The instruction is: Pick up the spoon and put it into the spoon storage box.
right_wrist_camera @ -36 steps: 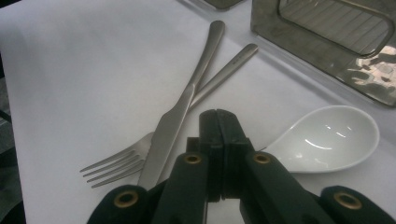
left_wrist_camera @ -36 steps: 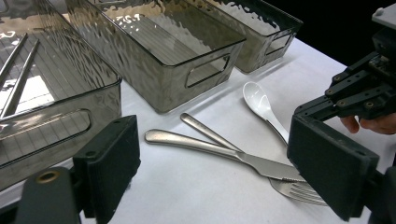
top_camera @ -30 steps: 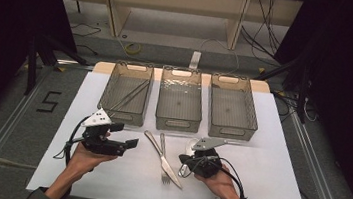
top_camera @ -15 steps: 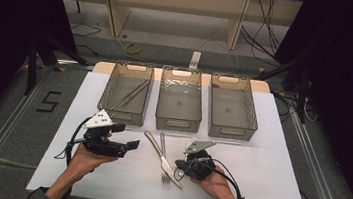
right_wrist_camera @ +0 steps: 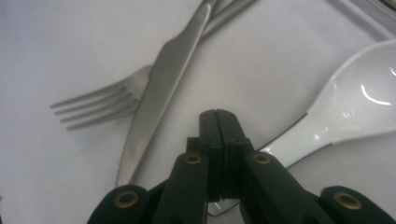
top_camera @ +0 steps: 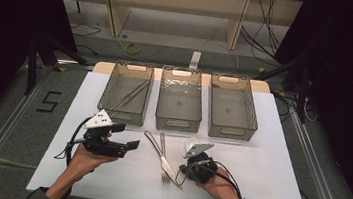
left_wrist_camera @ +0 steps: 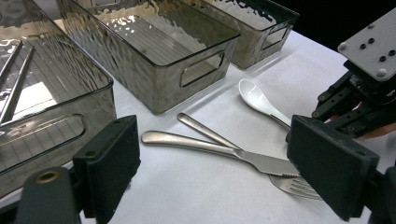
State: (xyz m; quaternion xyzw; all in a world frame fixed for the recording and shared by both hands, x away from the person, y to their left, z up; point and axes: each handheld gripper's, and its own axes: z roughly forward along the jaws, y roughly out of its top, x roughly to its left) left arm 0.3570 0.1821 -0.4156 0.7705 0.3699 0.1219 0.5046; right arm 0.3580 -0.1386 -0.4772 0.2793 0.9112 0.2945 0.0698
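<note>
- Your right gripper (top_camera: 187, 170) has slid left since before, toward the knife (top_camera: 160, 155). Its jaws are pressed together over the white spoon's (right_wrist_camera: 341, 114) handle.
- Your left gripper (top_camera: 129, 144) stayed put, jaws wide apart, holding nothing.
- The spoon lies right of the fork (right_wrist_camera: 100, 105).

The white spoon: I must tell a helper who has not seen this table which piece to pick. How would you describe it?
On the white table, look just in front of the gap between the middle bin and the right bin. There the white spoon lies to the right of the crossed knife and fork, by the right gripper. It alone is glossy white, not steel.
</note>
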